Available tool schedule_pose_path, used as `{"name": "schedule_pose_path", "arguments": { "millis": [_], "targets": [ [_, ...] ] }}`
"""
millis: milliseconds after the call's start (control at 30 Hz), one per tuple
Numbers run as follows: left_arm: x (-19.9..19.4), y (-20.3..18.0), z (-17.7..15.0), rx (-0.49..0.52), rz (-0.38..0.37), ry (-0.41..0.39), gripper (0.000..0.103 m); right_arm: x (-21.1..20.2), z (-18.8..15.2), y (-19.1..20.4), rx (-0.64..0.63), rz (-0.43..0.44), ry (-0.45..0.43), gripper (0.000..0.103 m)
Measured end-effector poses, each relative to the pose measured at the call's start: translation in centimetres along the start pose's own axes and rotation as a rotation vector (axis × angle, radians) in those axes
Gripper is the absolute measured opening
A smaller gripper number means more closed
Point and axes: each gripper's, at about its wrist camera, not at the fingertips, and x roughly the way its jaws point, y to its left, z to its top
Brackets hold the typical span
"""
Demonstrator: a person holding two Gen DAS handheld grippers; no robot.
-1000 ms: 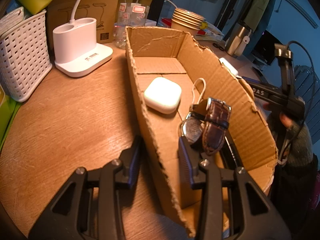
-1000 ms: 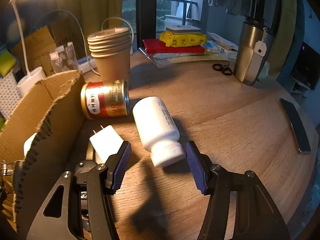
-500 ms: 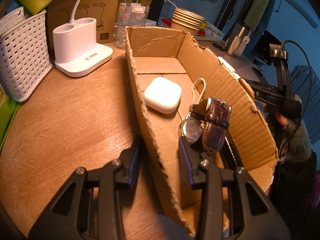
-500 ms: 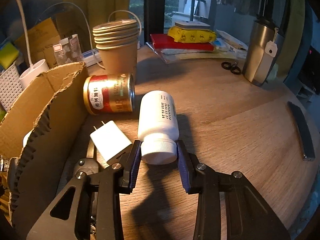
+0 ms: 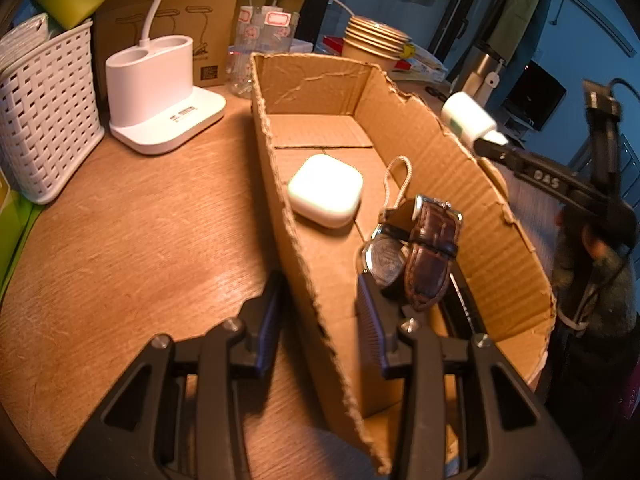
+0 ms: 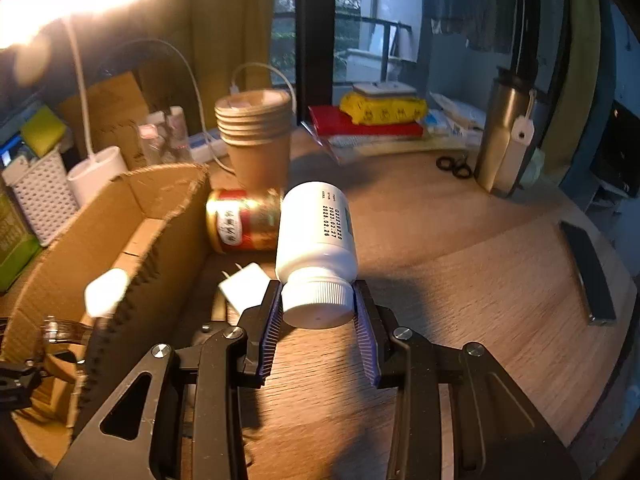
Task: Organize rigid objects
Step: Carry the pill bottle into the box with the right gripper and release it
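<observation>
My right gripper (image 6: 318,334) is shut on the cap end of a white pill bottle (image 6: 316,236) and holds it above the table, right of the cardboard box (image 6: 132,216). The bottle also shows in the left wrist view (image 5: 466,116) above the box's right wall. My left gripper (image 5: 318,312) straddles the box's left wall (image 5: 288,216), jaws close on it. Inside the box lie a white earbud case (image 5: 326,190) and a brown-strapped watch (image 5: 416,256). A white charger plug (image 6: 244,288) and a red-gold can (image 6: 244,224) lie on the table beside the box.
A stack of paper cups (image 6: 256,132), a steel tumbler (image 6: 504,136), scissors (image 6: 454,166) and a dark remote (image 6: 588,272) sit on the wooden table. A white lamp base (image 5: 160,88) and a white basket (image 5: 44,120) stand left of the box.
My right gripper closed on the pill bottle's cap and lifted it off the table toward the box. My left gripper has stayed on the box wall.
</observation>
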Motion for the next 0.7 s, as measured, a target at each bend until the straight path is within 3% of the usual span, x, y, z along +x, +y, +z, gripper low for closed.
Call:
{"name": "schedule_pose_path", "arguments": {
  "millis": [300,700],
  "targets": [
    [0.0,0.0,0.0,0.0,0.0,0.0,0.039,-3.9,0.8,2.3,-0.038,0.046,-0.074,0.037],
    [0.0,0.0,0.0,0.0,0.0,0.0,0.039,-6.0,1.0,6.1,-0.115,0.102,-0.114,0.037]
  ]
}}
